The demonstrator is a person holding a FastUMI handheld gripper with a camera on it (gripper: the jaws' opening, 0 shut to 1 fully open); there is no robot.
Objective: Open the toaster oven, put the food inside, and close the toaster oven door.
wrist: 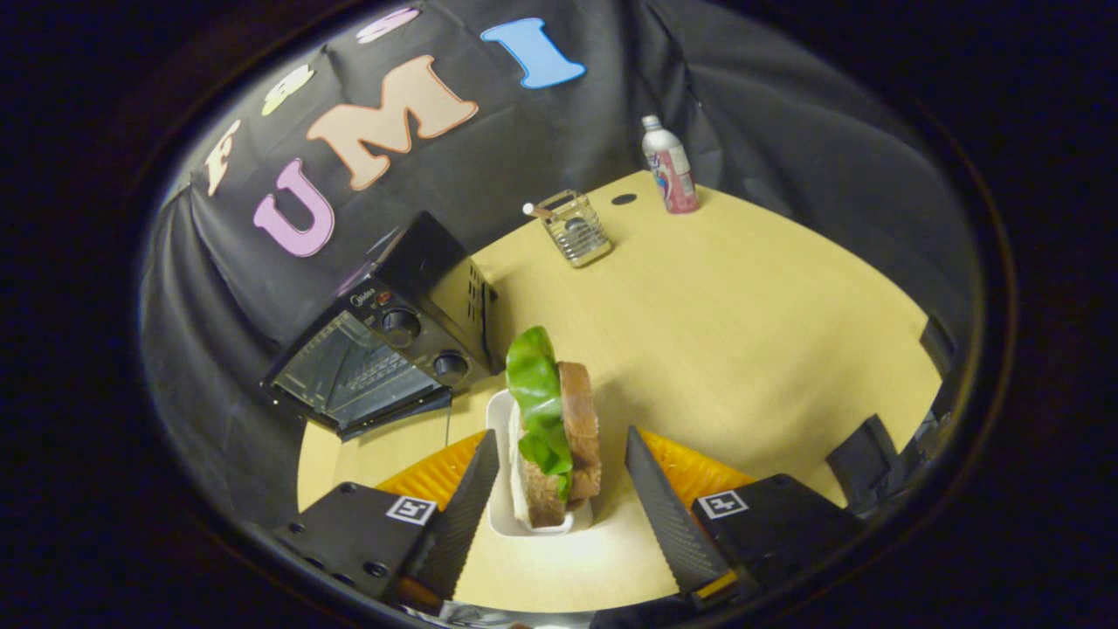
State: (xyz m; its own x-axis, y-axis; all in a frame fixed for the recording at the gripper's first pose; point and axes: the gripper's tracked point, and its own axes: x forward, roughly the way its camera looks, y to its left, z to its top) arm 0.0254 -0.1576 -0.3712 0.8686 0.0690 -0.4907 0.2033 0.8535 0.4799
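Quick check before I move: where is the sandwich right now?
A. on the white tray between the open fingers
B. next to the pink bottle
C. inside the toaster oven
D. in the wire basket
A: the sandwich stands on the white tray between the gripper fingers, which are spread open and not pressing it; the toaster oven sits beyond, off to one side.

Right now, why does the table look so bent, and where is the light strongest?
Gripper view: the fisheye lens bows the table edge and tilts the toaster oven; light is brightest on the wood around the sandwich, which stands between the open jaws; the oven's glass door shows pale glare; the bottle beyond looks softer.
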